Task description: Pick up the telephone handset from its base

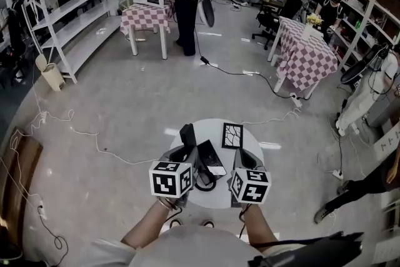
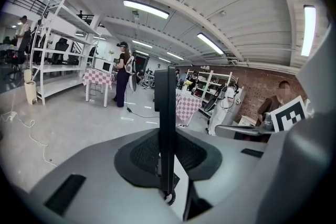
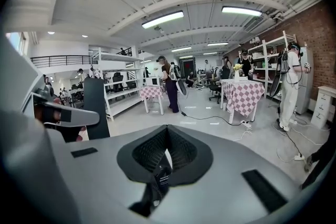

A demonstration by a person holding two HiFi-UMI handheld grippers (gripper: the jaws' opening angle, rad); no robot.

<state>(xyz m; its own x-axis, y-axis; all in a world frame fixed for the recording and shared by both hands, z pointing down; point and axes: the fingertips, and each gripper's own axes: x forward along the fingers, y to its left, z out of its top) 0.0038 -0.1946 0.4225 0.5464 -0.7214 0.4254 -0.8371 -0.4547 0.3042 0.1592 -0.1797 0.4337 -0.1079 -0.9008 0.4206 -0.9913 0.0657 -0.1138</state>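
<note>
Black slab-shaped telephone handset is standing upright, clamped in the left gripper, long axis running straight up out of the jaws. Black telephone base is lying just right of it on the round white table. Right gripper, jaws together, is sitting just beyond the base.

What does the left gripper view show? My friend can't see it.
The hand-held gripper is shut on a black telephone handset that stands upright and edge-on in the middle, a curl of its cord showing below. Behind are a grey floor, white shelves, checkered tables and a person standing.
</note>
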